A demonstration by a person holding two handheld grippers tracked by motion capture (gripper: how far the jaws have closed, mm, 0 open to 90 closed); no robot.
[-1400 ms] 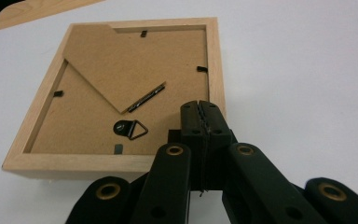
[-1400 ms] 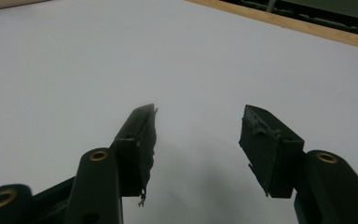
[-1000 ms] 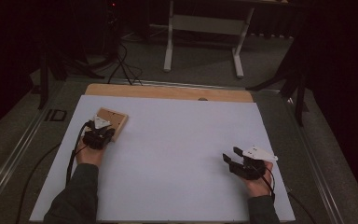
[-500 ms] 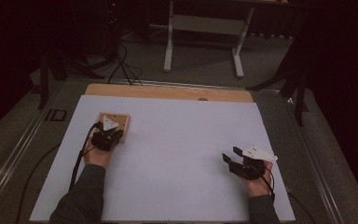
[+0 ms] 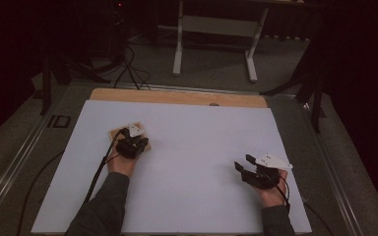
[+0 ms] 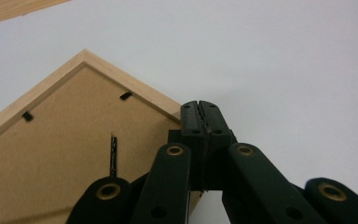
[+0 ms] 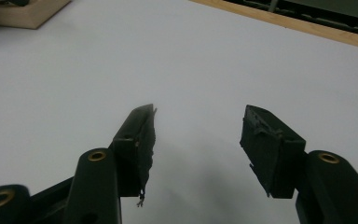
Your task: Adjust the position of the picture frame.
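Wooden picture frame (image 5: 130,139) lying back-up at ten o'clock on the white bench (image 5: 192,162). Left claw (image 6: 199,122) clamped shut at its rim; right claw (image 7: 196,133) wide, empty. Probably light, stiff, glass-fronted: best gripped by the edge moulding.

I note a white sheet (image 5: 197,167) covering the wooden tabletop (image 5: 177,97), whose far strip stays bare. Beyond it, a grey floor (image 5: 211,78) carries a white metal stand (image 5: 216,29) and black cables (image 5: 128,69).
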